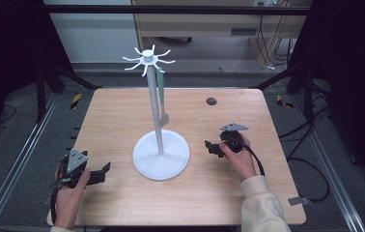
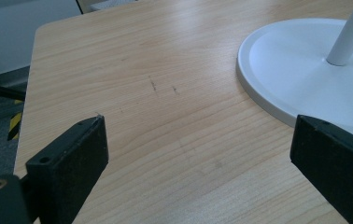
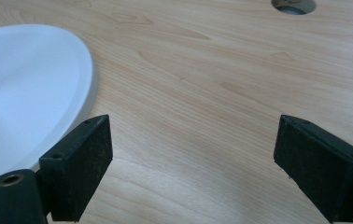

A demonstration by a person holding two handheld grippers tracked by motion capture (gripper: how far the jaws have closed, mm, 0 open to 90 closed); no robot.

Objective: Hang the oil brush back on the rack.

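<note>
My light wooden table [image 1: 122, 121] carries a white metal stand with a round base [image 1: 161, 155] at its centre; a grey-green flat utensil [image 1: 161, 96] hangs from one of the hooks at its top, on the far right side. My left gripper [image 1: 104, 168] rests near left of the base, jaws spread wide and empty. My right gripper [image 1: 208, 145] sits right of it, jaws equally spread.
</note>
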